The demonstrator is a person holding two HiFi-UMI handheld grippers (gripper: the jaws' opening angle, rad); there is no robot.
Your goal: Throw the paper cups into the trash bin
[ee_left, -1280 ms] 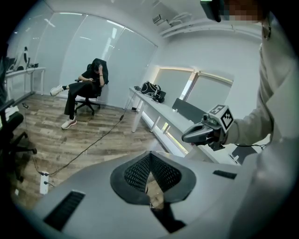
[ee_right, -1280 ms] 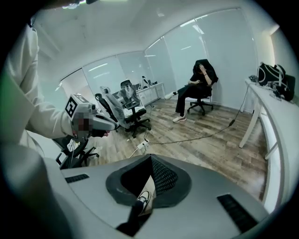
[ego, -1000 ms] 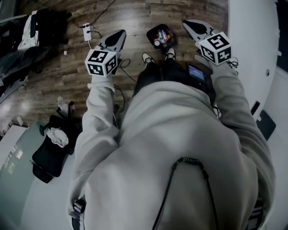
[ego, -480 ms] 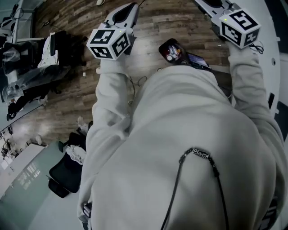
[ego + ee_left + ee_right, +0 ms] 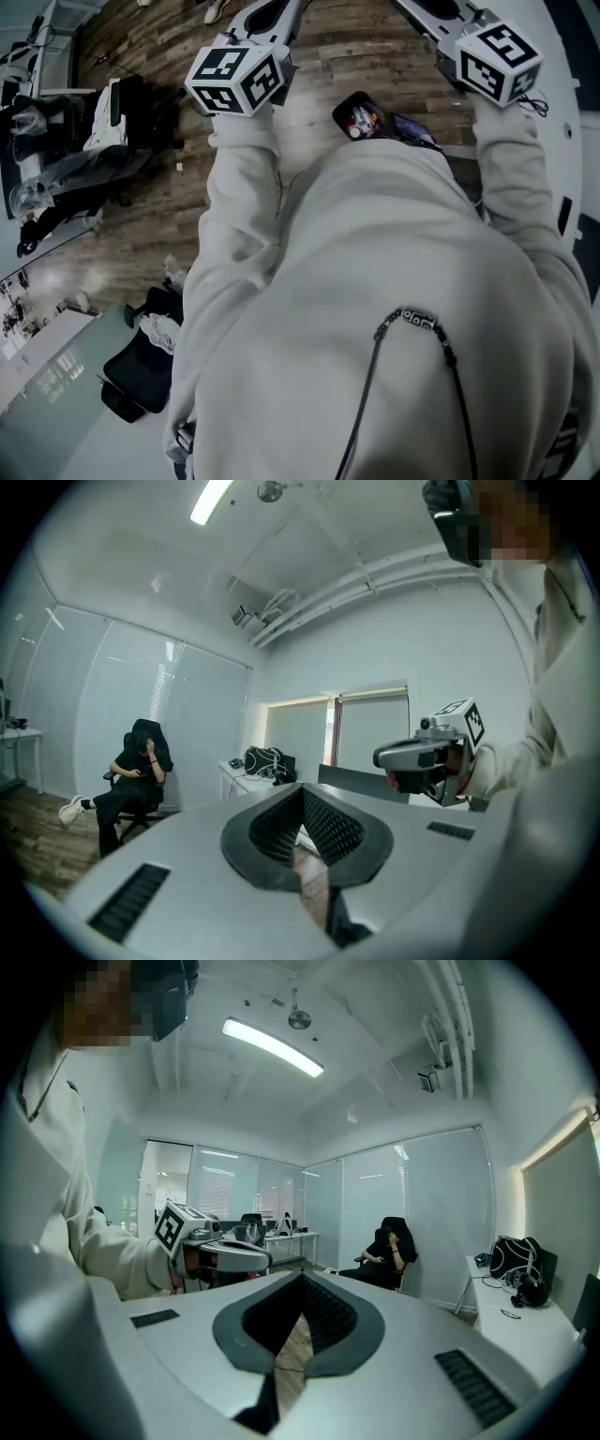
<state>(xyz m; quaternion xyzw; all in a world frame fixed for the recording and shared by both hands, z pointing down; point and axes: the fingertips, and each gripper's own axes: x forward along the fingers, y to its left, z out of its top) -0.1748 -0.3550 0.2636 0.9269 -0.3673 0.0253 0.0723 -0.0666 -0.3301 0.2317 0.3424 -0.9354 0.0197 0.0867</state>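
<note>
No paper cup shows in any view. On the wooden floor [image 5: 319,56] in front of the person stands a small dark bin [image 5: 360,114] with colourful things inside. Both grippers are held up high and point nearly level across the room, away from the bin. My left gripper [image 5: 302,797] has its ribbed pads [image 5: 328,829] meeting at the tip, with nothing between them. My right gripper [image 5: 302,1281] is likewise shut and empty. In the head view the left gripper [image 5: 267,14] and the right gripper [image 5: 433,9] reach the top edge, their marker cubes nearest me.
A person in dark clothes sits on a chair [image 5: 139,772] by the glass wall. A black bag [image 5: 518,1265] lies on a white desk. A dark chair [image 5: 141,361] and piled equipment [image 5: 94,131] stand at the left; a white table [image 5: 574,103] is at the right.
Both grippers have risen and tilted from pointing down at the floor to nearly level. In the head view they moved to the top edge, and the bin slid closer to the person's body.
</note>
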